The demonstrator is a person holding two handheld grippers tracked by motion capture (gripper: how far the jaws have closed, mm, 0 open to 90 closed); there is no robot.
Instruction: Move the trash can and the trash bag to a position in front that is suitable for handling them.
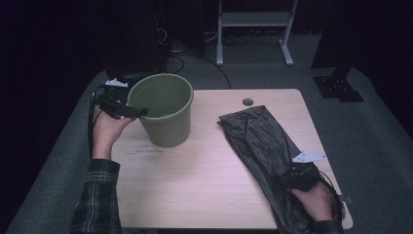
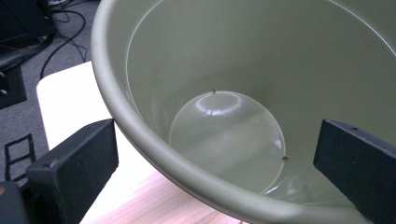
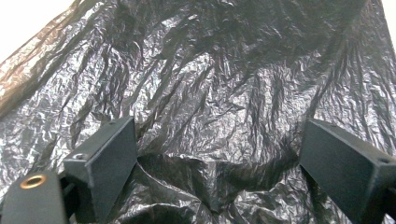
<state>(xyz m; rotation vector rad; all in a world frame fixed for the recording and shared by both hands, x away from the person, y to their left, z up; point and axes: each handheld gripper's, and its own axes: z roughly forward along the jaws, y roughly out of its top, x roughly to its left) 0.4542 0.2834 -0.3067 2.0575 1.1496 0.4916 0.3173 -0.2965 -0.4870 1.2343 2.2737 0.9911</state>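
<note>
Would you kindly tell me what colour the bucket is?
The bucket is olive green, clearest in the high view.

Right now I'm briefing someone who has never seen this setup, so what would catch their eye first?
The olive-green bin stands upright and empty at the table's far left, with the left gripper open astride its rim, one jaw outside and one inside. On the right, a crumpled black plastic bag lies flat on the wood, and the right gripper is open just over its near end.
</note>
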